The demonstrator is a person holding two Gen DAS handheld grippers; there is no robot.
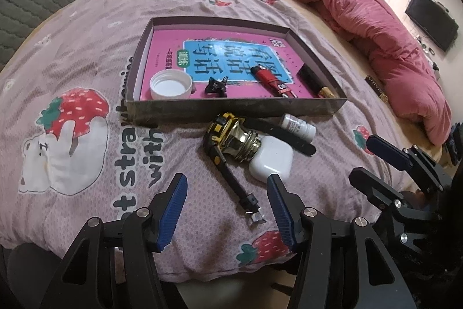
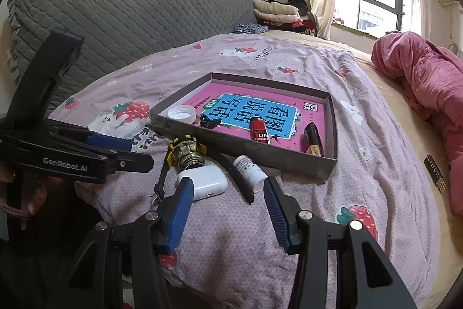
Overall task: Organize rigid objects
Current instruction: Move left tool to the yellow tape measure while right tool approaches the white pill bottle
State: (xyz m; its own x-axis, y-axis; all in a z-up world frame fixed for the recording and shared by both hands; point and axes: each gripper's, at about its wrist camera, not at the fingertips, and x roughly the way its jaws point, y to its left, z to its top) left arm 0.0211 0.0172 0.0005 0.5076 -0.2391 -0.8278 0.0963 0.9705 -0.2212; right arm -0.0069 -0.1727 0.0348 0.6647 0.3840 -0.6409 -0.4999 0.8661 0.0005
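A shallow cardboard box [image 1: 240, 106] [image 2: 243, 148] lies on the bed, lined with a pink book. Inside are a white cap [image 1: 170, 84] [image 2: 183, 112], a black clip [image 1: 215, 87] [image 2: 209, 122], a red tube [image 1: 270, 78] [image 2: 260, 129] and a black-gold lipstick [image 1: 315, 80] [image 2: 312, 139]. In front of it lie a brass fitting on a yellow tape measure [image 1: 231, 138] [image 2: 188, 151], a white earbud case [image 1: 270, 161] [image 2: 207, 181], a small white bottle [image 1: 299, 125] [image 2: 250, 168] and a black strap [image 1: 277, 135] [image 2: 235, 174]. My left gripper [image 1: 227, 190] is open, just short of the pile. My right gripper [image 2: 228, 190] is open near the case and bottle.
The bed has a pink strawberry-print sheet [image 1: 86, 71] [image 2: 289, 62]. A crumpled red quilt [image 1: 385, 42] [image 2: 425, 83] lies to the right. A grey padded headboard [image 2: 121, 13] stands behind. A black-gold item [image 1: 376, 87] [image 2: 434, 173] lies by the quilt.
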